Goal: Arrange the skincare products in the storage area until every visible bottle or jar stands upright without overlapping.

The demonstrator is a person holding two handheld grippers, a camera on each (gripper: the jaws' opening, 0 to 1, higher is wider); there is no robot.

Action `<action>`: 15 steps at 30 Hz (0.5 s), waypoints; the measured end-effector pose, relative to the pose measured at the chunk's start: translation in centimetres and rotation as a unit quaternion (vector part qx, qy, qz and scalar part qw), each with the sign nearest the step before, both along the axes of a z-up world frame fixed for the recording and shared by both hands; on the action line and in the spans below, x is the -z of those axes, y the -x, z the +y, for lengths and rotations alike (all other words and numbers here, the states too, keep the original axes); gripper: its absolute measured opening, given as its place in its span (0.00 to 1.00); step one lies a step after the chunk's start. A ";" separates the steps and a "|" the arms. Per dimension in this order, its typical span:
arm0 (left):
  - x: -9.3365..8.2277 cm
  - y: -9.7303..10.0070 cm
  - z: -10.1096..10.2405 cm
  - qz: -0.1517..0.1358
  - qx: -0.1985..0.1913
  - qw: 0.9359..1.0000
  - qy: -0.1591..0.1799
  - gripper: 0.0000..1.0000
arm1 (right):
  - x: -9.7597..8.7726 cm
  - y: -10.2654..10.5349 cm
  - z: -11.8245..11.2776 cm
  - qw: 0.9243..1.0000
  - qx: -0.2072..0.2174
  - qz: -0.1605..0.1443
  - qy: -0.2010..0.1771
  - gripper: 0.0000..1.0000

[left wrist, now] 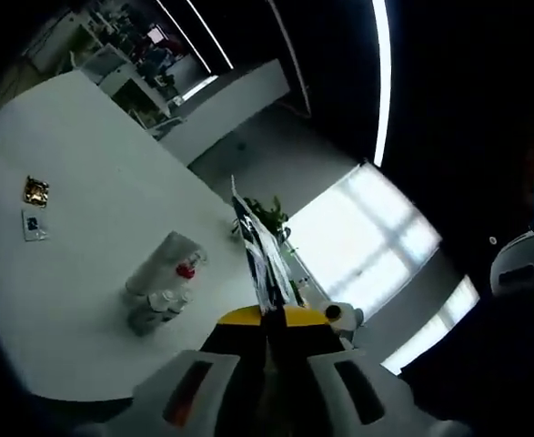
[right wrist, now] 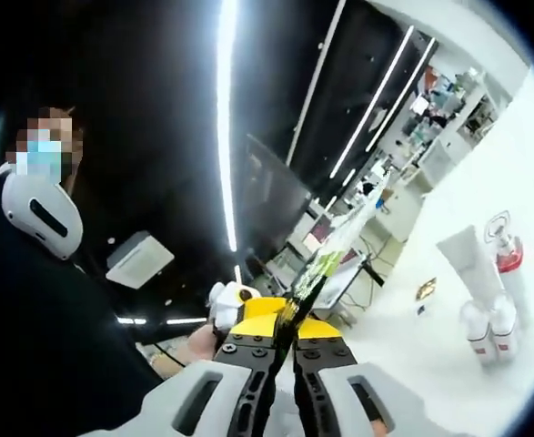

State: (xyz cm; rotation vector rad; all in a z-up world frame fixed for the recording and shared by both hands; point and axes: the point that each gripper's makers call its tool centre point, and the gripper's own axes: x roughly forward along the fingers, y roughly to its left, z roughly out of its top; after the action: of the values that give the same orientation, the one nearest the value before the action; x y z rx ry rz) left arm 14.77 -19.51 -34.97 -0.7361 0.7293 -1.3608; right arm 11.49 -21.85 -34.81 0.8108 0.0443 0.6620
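My left gripper (left wrist: 268,320) is shut on a thin flat sachet (left wrist: 257,250) with a dark blue and white print, seen edge-on and held up off the white table (left wrist: 75,300). To its left on the table stands a cluster: a white tube (left wrist: 166,259), a red-capped bottle (left wrist: 186,270) and small clear bottles (left wrist: 157,309). My right gripper (right wrist: 285,326) is shut on a green and white sachet (right wrist: 335,250), also edge-on. At the right of that view are the white tube (right wrist: 469,264), the red pump bottle (right wrist: 508,257) and two small bottles (right wrist: 489,332).
A small gold packet (left wrist: 35,191) and a white card (left wrist: 33,225) lie apart on the table; the gold packet (right wrist: 426,289) shows again in the right gripper view. A person with a white headset (right wrist: 39,214) is on the left. Shelves and desks stand in the background.
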 end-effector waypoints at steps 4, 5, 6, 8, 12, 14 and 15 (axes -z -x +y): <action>0.0 -0.4 0.4 0.014 -0.009 1.000 0.010 0.00 | 0.2 -0.4 0.3 1.000 -0.003 0.002 0.004 0.05; 0.0 -0.5 0.5 0.020 -0.011 1.000 0.012 0.00 | 0.3 -0.5 0.4 1.000 -0.003 0.002 0.007 0.06; 0.1 -0.6 0.6 0.022 -0.012 1.000 0.013 0.00 | 0.4 -0.6 0.4 1.000 -0.003 0.003 0.011 0.06; 0.1 -0.7 0.7 0.022 -0.014 1.000 0.011 0.00 | 0.7 -0.8 0.5 1.000 -0.004 0.008 0.022 0.08; 0.1 -0.8 0.9 0.029 -0.016 0.999 0.017 0.00 | 1.1 -0.8 0.6 0.999 -0.006 0.010 0.031 0.13; 0.2 -0.9 0.9 0.030 -0.018 0.999 0.016 0.00 | 1.4 -0.7 0.8 0.999 -0.010 0.014 0.036 0.13; 0.2 -0.9 0.9 0.031 -0.019 0.999 0.015 0.00 | 1.5 -0.7 0.9 0.999 -0.013 0.017 0.039 0.14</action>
State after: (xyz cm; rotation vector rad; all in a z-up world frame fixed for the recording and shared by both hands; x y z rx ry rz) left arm 15.70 -18.60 -35.22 -0.8152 0.7420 -1.3221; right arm 12.22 -20.96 -36.35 0.7483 0.1104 0.6665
